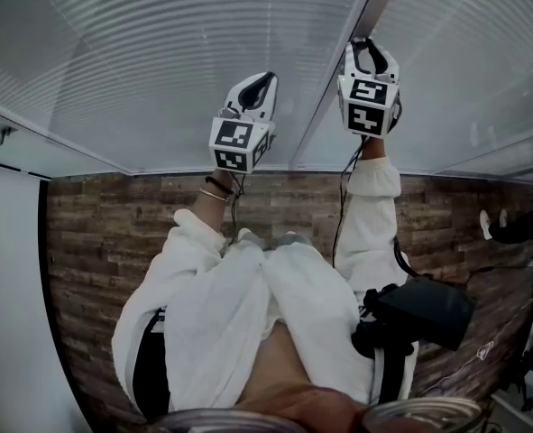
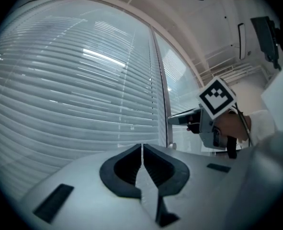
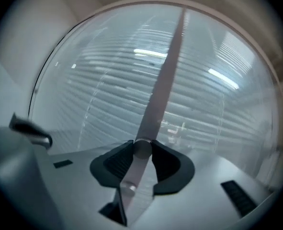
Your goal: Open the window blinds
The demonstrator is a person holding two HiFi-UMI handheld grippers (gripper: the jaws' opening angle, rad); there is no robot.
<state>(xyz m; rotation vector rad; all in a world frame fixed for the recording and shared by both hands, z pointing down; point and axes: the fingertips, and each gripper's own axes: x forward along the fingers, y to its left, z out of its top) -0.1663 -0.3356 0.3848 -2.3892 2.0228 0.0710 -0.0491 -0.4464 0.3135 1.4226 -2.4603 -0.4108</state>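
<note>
Two white slatted blinds [image 1: 158, 52] cover the window, with their slats turned flat; a grey upright strip [image 1: 334, 88] runs between them. In the right gripper view a pale tilt wand [image 3: 163, 85] hangs in front of the slats. Its rounded lower end sits between the black pads [image 3: 116, 161] of my right gripper [image 3: 142, 150], which is shut on it. The right gripper [image 1: 367, 48] is raised against the strip. My left gripper [image 1: 264, 81] is held up beside it, in front of the left blind. Its jaws meet [image 2: 141, 150] with nothing between them.
A window sill edge [image 1: 86, 156] runs below the blinds, above a brick-patterned surface [image 1: 104, 242]. A small hook [image 1: 4, 133] sits at far left. A black pouch [image 1: 424, 312] hangs at the person's right side. White sleeves [image 1: 370, 206] fill the middle.
</note>
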